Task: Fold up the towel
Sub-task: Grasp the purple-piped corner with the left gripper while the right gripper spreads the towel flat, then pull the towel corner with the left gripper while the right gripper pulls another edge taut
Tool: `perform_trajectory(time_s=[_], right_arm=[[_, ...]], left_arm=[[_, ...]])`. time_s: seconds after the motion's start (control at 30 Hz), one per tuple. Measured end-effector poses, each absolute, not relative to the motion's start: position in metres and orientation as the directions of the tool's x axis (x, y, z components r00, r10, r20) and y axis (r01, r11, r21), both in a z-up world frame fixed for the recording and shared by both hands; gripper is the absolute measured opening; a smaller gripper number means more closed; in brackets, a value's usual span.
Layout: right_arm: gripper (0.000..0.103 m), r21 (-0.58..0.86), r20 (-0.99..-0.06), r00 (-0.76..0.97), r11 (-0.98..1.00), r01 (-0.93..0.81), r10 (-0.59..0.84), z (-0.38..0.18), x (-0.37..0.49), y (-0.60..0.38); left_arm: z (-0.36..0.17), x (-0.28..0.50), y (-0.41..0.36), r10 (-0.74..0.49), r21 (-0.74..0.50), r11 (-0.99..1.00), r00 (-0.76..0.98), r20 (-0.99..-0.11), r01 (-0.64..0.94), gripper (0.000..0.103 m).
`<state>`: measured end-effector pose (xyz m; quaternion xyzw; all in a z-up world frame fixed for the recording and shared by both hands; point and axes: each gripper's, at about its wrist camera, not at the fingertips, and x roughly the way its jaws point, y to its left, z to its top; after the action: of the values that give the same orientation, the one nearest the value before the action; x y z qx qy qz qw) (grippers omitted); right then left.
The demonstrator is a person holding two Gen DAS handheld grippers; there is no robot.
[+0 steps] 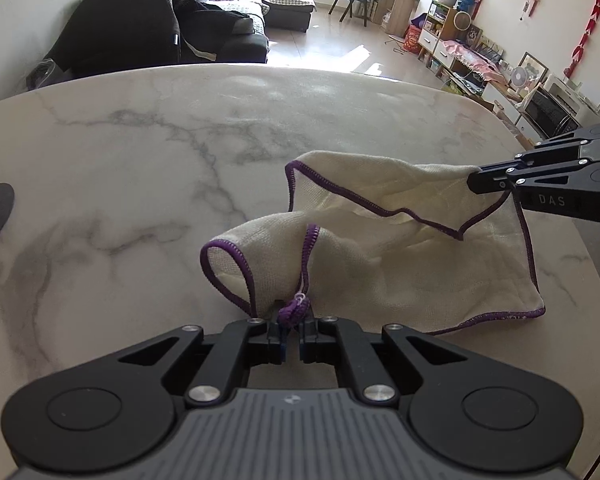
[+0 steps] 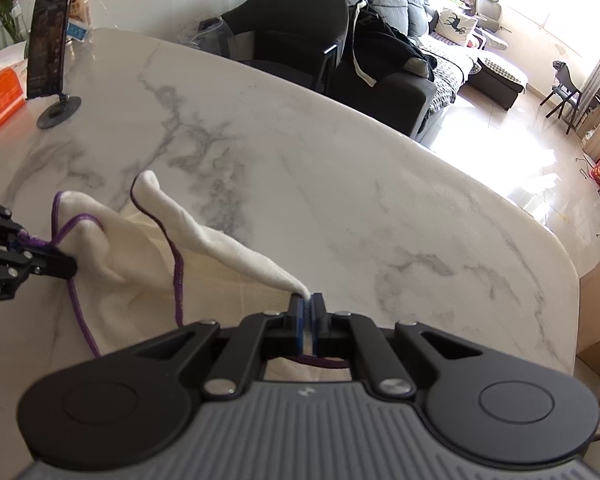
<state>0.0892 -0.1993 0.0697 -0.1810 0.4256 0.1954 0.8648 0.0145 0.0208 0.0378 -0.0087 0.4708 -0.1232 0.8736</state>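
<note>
A cream towel (image 1: 380, 264) with purple stitched edging lies partly lifted on the white marble table (image 1: 140, 160). My left gripper (image 1: 292, 322) is shut on a bunched purple-edged corner of the towel at its near side. My right gripper (image 2: 309, 308) is shut on another edge of the towel (image 2: 140, 280), which rises in a taut ridge to the jaws. In the left wrist view the right gripper (image 1: 476, 184) pinches the towel's far right part. In the right wrist view the left gripper (image 2: 66, 268) holds the towel at far left.
A phone on a round stand (image 2: 50, 56) and an orange tissue box (image 2: 0, 98) stand at the table's far left corner. A dark chair and sofa (image 2: 340, 40) sit beyond the table's far edge. The table's right edge (image 2: 572, 280) drops to the floor.
</note>
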Motion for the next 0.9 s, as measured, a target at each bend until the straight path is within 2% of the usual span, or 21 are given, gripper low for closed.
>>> perform_trajectory(time_s=[0.33,0.4,0.43,0.53,0.57,0.6,0.67,0.9], right_arm=[[0.008,-0.173,-0.815,0.565,0.875,-0.452,0.130,0.066,0.089,-0.202],[0.020,-0.179,-0.809,0.574,0.876,-0.447,0.128,0.068,0.088,-0.201],[0.021,-0.179,-0.801,0.583,0.877,-0.446,0.133,0.070,0.086,-0.200],[0.024,-0.175,-0.782,0.604,0.875,-0.452,0.156,0.079,0.082,-0.197],[0.026,-0.176,-0.775,0.611,0.872,-0.457,0.164,0.082,0.080,-0.195],[0.028,-0.176,-0.770,0.614,0.868,-0.464,0.173,0.085,0.078,-0.193],[0.028,-0.162,-0.763,0.612,0.855,-0.493,0.208,0.090,0.073,-0.188],[0.028,-0.105,-0.784,0.550,0.812,-0.575,0.288,0.085,0.067,-0.170]], left_arm=[[0.040,-0.003,0.029,-0.244,-0.133,0.961,0.516,-0.821,0.243,0.005],[0.040,-0.005,0.030,-0.244,-0.128,0.959,0.513,-0.823,0.252,0.005],[0.040,-0.007,0.029,-0.240,-0.114,0.958,0.512,-0.825,0.265,0.006],[0.041,-0.009,0.027,-0.228,-0.085,0.955,0.516,-0.826,0.285,0.014],[0.041,-0.010,0.027,-0.225,-0.081,0.955,0.517,-0.825,0.286,0.022],[0.042,-0.011,0.027,-0.225,-0.080,0.955,0.522,-0.823,0.285,0.037],[0.045,-0.013,0.028,-0.226,-0.079,0.957,0.542,-0.809,0.280,0.048],[0.050,-0.012,0.025,-0.235,-0.095,0.959,0.561,-0.794,0.266,0.048]])
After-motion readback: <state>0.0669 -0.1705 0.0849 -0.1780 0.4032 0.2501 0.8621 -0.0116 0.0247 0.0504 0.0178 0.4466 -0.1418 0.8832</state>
